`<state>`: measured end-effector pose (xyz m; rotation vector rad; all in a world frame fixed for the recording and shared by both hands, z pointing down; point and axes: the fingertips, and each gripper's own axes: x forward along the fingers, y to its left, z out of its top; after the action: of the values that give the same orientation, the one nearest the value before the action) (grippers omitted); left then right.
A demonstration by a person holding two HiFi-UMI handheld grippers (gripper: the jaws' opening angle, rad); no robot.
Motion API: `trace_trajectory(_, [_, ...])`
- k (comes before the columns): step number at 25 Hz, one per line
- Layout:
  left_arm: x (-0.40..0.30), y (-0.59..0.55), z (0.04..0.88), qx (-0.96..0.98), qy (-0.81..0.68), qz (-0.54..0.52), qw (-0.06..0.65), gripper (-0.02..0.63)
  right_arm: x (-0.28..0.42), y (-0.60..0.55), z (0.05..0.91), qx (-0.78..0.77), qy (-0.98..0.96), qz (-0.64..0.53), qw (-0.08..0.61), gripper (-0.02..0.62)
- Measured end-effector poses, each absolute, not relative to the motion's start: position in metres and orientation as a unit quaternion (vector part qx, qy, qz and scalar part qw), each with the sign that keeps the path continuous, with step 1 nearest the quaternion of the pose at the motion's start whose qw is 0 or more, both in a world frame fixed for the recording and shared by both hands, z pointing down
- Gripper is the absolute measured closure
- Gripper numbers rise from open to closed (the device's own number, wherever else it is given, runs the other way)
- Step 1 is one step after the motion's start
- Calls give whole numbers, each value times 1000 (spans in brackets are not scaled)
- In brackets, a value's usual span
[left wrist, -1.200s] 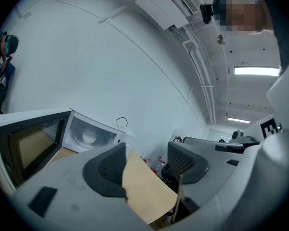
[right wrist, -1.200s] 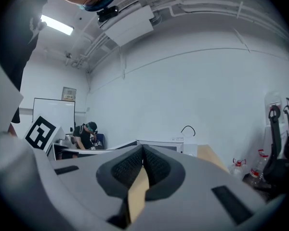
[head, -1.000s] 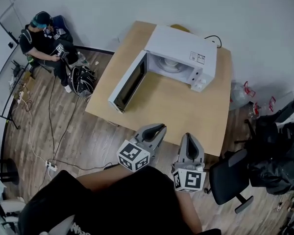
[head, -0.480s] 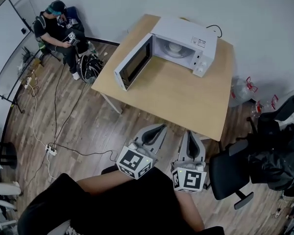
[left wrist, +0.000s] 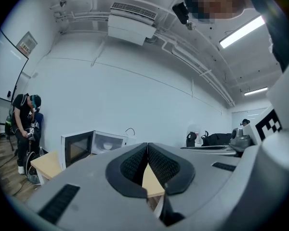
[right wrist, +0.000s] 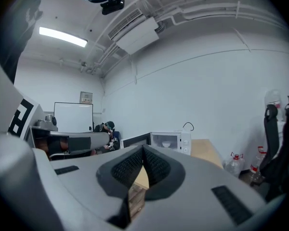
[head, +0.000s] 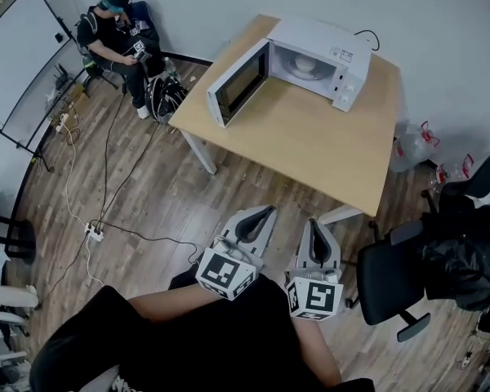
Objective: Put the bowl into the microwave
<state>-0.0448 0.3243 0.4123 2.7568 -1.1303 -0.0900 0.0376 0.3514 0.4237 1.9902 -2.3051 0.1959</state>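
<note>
A white microwave (head: 322, 53) stands at the far end of a wooden table (head: 310, 145), its door (head: 238, 82) swung open to the left. A white bowl (head: 303, 69) sits inside the cavity; the same bowl (right wrist: 166, 144) shows small in the right gripper view. My left gripper (head: 265, 211) and right gripper (head: 318, 222) are held close to my body, well short of the table. Both have their jaws pressed together with nothing between them. The microwave (left wrist: 92, 147) is far beyond the left gripper's (left wrist: 147, 145) tips.
A person (head: 117, 33) sits by the wall at the far left beside a black bag (head: 165, 98). Cables (head: 98, 233) run over the wood floor. A black office chair (head: 400, 276) stands at my right, water bottles (head: 411, 144) past the table, a whiteboard (head: 24, 55) at left.
I have backed away from the table: the table and microwave have slid up and away in the head view. Both grippers stay in place near my body.
</note>
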Motion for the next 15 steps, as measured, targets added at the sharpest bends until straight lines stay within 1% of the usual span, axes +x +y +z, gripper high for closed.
trace_trajectory(7, [-36, 333, 419, 929, -356, 9, 102, 592, 45, 356, 413, 676, -733, 62, 42, 535])
trace_trajectory(12, [-43, 329, 402, 928, -364, 2, 83, 592, 39, 359, 403, 683, -727, 53, 48, 535])
trace_trajectory(15, [-46, 337, 407, 929, -360, 6, 81, 592, 28, 370, 412, 678, -731, 59, 52, 535])
